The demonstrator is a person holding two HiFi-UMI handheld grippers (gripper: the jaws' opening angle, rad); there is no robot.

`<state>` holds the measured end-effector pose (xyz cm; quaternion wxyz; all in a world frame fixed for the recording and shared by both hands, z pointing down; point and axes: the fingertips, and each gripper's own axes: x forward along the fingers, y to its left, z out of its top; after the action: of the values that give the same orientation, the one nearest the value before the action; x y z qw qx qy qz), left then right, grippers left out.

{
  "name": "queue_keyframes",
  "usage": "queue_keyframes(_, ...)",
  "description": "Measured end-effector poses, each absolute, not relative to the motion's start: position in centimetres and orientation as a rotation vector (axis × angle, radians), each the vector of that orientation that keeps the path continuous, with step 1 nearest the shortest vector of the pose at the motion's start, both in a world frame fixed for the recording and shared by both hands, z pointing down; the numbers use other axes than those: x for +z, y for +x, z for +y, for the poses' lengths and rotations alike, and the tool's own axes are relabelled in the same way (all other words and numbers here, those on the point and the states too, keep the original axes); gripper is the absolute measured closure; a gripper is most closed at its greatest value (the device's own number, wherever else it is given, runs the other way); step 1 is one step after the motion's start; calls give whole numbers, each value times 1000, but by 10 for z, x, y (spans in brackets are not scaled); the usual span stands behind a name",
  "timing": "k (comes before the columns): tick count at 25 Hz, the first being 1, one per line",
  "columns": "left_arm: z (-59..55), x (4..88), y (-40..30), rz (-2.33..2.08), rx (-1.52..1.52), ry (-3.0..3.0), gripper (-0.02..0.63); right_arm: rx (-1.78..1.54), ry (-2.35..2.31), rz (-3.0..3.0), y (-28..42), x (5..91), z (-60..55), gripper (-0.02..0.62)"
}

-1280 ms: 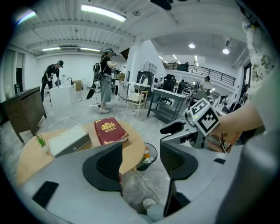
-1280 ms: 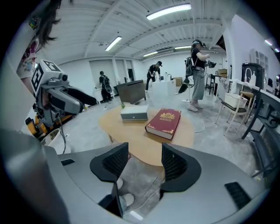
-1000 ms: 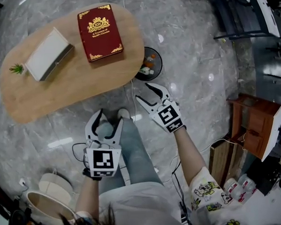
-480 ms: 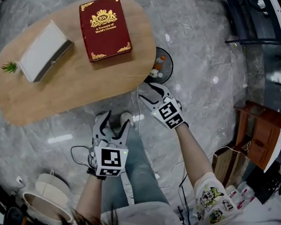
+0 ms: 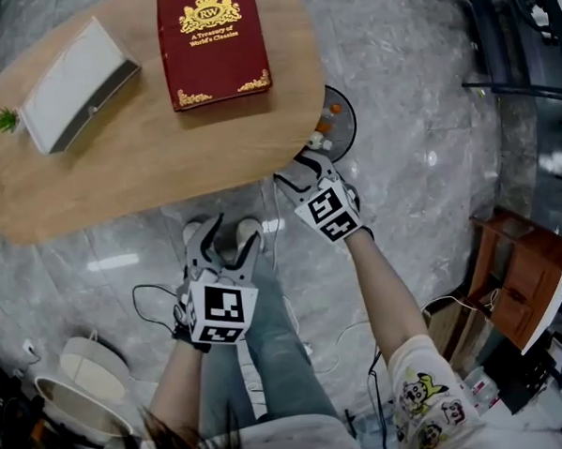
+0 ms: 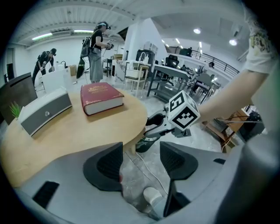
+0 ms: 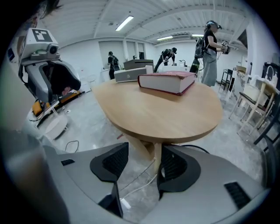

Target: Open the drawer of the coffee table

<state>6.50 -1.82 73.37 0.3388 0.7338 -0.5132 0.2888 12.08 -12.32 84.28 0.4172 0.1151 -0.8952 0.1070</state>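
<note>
Currently both grippers loose beside the table

I have the right gripper (image 5: pixel 297 169) at centre frame, jaws apart on nothing, just off the table's (image 5: pixel 146 160) lower right edge. My left gripper (image 5: pixel 228 233) hangs lower, left of centre, likewise spread over the floor. The book (image 5: pixel 213 44) lies at top centre. I can't make out the drawer.
</note>
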Motion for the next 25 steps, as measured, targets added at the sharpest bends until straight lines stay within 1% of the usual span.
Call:
queue_keyframes(4,-12,741,64,-1332,764,1900,360,196,269,-2245,117,854,-132,391)
queue_keyframes(7,-6,744,62,-1335,767,1887,360,220,232,-2264,110,860,-130,393)
queue_keyframes(10,0,749,60,-1333,775,1876,360,237,185,-2271,103,867,-128,434)
queue_keyframes(13,3,753,56,-1333,785,1866,360,200,113,-2267,103,875,-128,442)
queue_keyframes(19,7,756,46,-1347,795,1842,360,159,-61,-2278,104,874,-120,488)
queue_keyframes(25,7,756,47,-1339,815,1848,360,125,-148,-2288,111,872,-120,505)
